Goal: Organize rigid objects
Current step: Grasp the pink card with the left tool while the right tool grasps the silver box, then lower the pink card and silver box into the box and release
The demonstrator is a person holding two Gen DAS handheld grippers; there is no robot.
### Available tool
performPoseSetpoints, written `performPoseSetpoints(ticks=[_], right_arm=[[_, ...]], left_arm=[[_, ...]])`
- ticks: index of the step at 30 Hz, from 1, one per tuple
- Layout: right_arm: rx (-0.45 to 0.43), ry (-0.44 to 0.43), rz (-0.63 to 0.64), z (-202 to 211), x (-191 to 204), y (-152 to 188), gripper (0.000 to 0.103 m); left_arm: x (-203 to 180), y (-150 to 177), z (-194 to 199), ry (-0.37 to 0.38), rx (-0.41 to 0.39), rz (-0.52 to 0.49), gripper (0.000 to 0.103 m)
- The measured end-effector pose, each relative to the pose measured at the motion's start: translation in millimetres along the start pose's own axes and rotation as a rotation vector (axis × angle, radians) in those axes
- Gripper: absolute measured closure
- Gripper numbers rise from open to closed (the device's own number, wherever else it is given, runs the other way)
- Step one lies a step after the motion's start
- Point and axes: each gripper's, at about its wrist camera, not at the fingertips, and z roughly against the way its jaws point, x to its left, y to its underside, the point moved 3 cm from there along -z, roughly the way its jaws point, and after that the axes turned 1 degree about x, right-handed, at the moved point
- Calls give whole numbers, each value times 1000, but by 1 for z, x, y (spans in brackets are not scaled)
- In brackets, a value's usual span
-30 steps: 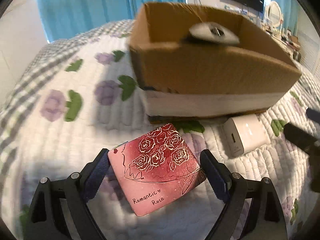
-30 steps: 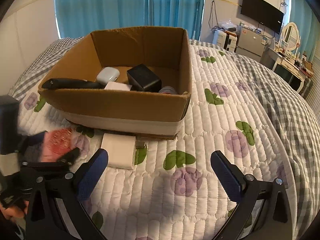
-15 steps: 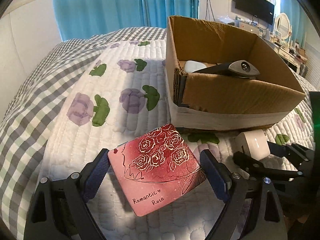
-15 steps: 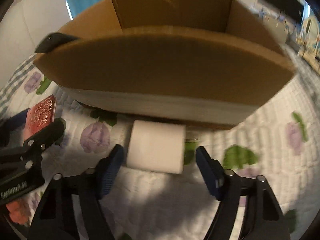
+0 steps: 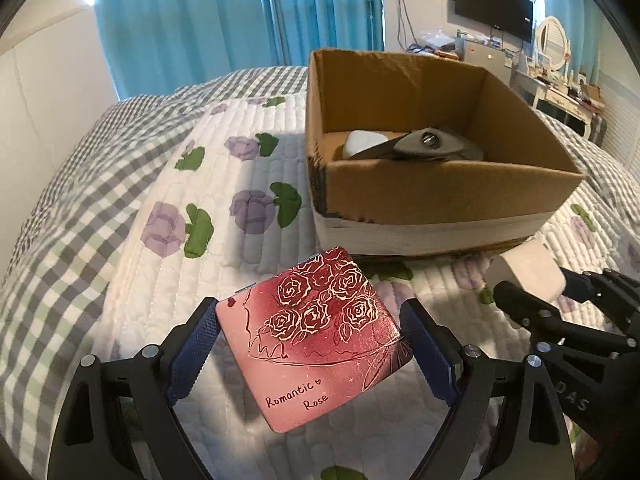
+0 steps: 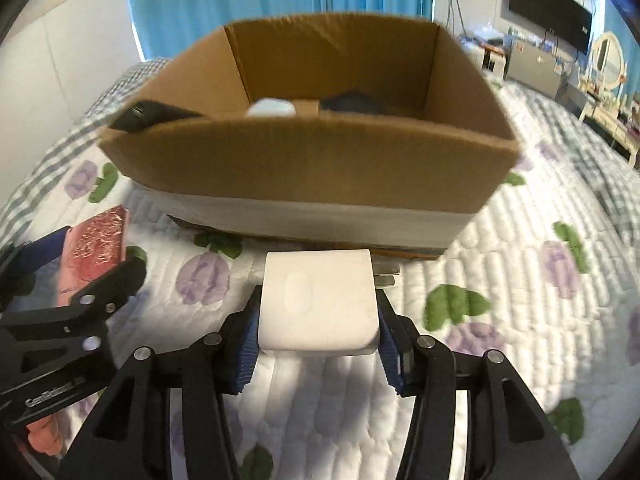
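Note:
My left gripper [image 5: 310, 354] is shut on a pink rose-printed case [image 5: 316, 332] marked "Romantic Rose", held above the quilt in front of the cardboard box [image 5: 440, 196]. My right gripper [image 6: 318, 344] is shut on a white charger block [image 6: 318, 300] just in front of the box [image 6: 304, 172]. The charger [image 5: 526, 274] and right gripper also show at the right of the left wrist view. The pink case [image 6: 94, 250] and left gripper show at the left of the right wrist view. The box holds a white earbud case [image 5: 362, 142], a grey tool [image 5: 432, 146] and a dark block [image 6: 352, 104].
The box stands on a quilted bed cover with purple flowers [image 5: 248, 208] and a grey check blanket [image 5: 68, 184]. Blue curtains [image 5: 224, 16], a wall television [image 5: 494, 10] and a dresser with a mirror [image 5: 552, 46] are behind the bed.
My right gripper has closed on the white charger block, which was between open fingers half a second ago. My left gripper has kept hold of the pink case and swung left and back from the box.

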Motion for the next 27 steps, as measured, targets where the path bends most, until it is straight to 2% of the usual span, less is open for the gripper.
performPoseSetpoints(ticks=[9, 15, 22, 27], right_arm=[[-82, 31, 7, 56, -5, -9, 53], [-146, 50, 10, 97, -6, -22, 53], [-229, 65, 48, 146, -12, -55, 53], [-289, 61, 73, 166, -18, -96, 53]], left_arm=[[-10, -8, 46, 43, -51, -6, 12], [-12, -29, 81, 59, -115, -19, 12], [-13, -74, 111, 60, -199, -40, 12], [-13, -120, 113, 52, -243, -50, 12]])
